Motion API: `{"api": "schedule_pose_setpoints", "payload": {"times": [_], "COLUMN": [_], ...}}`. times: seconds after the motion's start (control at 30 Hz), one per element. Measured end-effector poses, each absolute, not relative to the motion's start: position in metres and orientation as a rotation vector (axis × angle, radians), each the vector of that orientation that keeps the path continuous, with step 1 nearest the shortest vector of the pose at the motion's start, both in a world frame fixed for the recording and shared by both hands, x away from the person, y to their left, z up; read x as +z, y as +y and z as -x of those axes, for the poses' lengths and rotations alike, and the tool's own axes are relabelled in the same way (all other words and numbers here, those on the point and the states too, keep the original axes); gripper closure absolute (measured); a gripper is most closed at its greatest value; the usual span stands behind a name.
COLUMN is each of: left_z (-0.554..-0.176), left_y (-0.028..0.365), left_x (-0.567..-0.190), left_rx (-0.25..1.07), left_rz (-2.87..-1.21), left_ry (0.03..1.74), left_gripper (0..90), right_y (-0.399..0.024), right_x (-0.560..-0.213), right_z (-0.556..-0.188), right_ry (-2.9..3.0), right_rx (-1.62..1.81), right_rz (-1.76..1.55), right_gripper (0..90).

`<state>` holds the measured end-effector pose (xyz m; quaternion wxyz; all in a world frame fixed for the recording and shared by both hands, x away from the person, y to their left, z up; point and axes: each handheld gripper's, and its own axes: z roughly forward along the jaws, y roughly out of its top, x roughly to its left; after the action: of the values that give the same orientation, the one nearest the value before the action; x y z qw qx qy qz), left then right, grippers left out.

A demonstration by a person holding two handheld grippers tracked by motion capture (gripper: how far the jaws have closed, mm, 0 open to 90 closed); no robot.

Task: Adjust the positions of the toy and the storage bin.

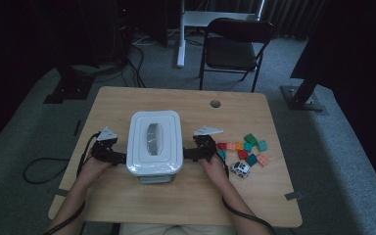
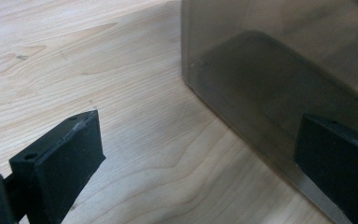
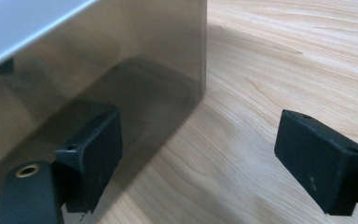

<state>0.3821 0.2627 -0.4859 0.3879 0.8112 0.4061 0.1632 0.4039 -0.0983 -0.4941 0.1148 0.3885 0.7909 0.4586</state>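
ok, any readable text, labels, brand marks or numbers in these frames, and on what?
None can be read.
Storage box: white lid is plain; its translucent wall in the gripper views carries no print.
Toy blocks: no print to be made out at this size.
Toy car: dark marks, too small and blurred to read.
Left tongs and right tongs: black pads, no markings.

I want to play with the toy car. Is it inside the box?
No, the toy car sits out on the table beside the coloured blocks, to the right of the closed box.
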Motion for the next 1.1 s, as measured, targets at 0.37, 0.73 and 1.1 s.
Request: {"api": "schedule_pose_setpoints", "payload": {"times": [0.37, 0.73, 1.1], "left_z": [-0.379, -0.366, -0.358], "left_y": [0.240, 0.209, 0.183], "left_x": [-0.486, -0.484, -0.481], "left_rx": [0.383, 0.362, 0.325], "left_rz": [-2.074, -2.133, -2.180], "left_ry": [0.994, 0.901, 0.824], "left_gripper": [2.0, 2.0, 2.0], "right_y": [-0.120, -0.149, -0.175], "right_x": [-0.490, -0.485, -0.487], "right_z": [-0.384, -0.361, -0.340], "right_ry": [2.343, 2.342, 2.295], "right_rx": [1.312, 1.270, 1.273], "right_rz": [-1.113, -1.095, -1.124], "right_gripper": [17.0, 17.0, 17.0]}}
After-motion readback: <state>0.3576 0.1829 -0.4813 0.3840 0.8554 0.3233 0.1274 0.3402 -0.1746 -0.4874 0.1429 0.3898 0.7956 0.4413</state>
